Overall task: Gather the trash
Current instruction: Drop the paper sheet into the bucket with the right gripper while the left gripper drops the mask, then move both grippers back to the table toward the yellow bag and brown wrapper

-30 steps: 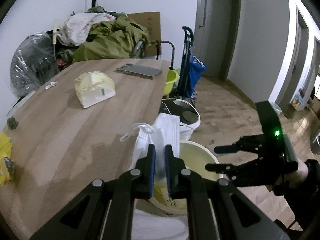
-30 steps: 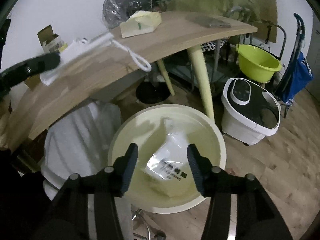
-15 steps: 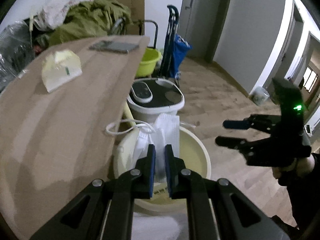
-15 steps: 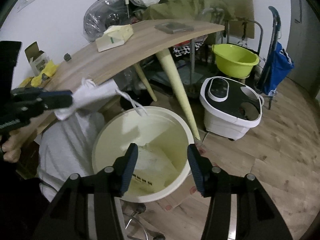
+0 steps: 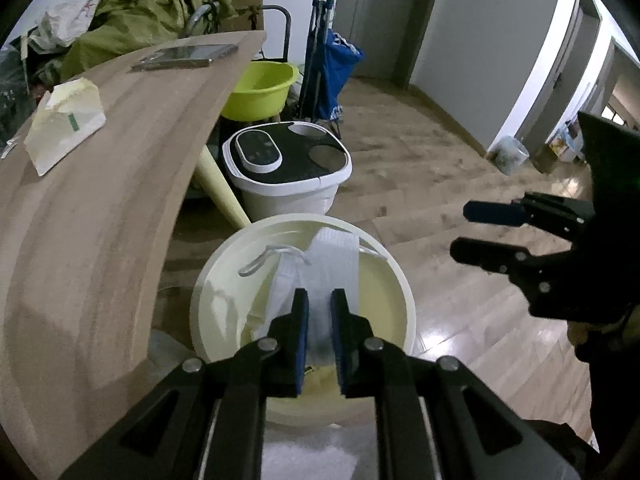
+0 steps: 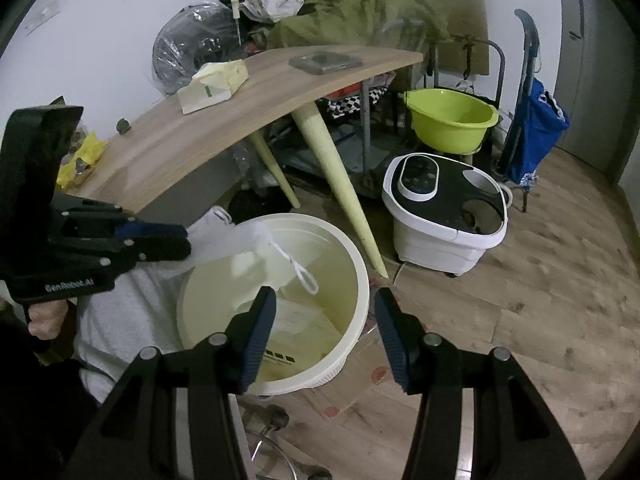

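White, soft and light, the mask [image 5: 320, 272] hangs limp over the bin [image 5: 404, 300] beside the counter [image 5: 100, 208], pinched mid-fold in our left gripper [image 5: 319, 312]. Our right gripper [image 6: 326, 320] hovers near with fingers spread, empty.

A phone [image 5: 182, 56] lies on the wooden table [image 5: 120, 184]; a green basin [image 6: 452, 118] sits behind a foot bath [image 6: 444, 210].

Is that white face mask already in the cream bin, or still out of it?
Out. The left claw is shut on the face mask, which hangs above the open cream bin, one ear loop dangling inside the rim.
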Available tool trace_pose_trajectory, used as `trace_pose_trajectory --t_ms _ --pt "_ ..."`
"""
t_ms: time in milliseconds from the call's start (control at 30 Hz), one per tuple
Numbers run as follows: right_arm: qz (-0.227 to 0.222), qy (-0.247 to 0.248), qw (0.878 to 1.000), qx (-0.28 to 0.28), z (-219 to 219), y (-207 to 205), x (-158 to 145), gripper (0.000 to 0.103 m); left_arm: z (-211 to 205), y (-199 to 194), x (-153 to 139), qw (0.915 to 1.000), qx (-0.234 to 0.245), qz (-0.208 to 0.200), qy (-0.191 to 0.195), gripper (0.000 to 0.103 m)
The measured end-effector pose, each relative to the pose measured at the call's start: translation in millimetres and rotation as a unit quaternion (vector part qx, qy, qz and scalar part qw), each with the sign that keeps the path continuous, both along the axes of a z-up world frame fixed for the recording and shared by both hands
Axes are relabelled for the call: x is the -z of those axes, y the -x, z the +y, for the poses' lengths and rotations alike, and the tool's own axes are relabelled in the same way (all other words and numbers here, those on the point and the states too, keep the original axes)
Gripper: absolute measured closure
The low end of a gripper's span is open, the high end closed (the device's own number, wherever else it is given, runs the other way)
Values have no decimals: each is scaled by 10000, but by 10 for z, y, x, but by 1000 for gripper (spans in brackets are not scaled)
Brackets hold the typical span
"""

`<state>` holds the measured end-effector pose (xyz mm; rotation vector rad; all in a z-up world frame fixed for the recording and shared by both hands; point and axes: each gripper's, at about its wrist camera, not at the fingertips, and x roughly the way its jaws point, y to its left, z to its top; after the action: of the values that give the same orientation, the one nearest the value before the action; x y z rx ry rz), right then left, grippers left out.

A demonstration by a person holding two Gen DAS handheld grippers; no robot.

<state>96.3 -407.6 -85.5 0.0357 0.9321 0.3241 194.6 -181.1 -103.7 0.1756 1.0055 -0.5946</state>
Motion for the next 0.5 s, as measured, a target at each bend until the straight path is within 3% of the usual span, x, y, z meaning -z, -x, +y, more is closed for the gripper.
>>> trace_pose_trajectory --t_ms 233,500 --pt "-8 8 10000 99 -35 44 9 54 -61 -42 98 9996 -2 158 -235 83" --pt "-53 38 9999 121 -17 83 -29 54 -32 3 45 9998 2 131 -167 69"
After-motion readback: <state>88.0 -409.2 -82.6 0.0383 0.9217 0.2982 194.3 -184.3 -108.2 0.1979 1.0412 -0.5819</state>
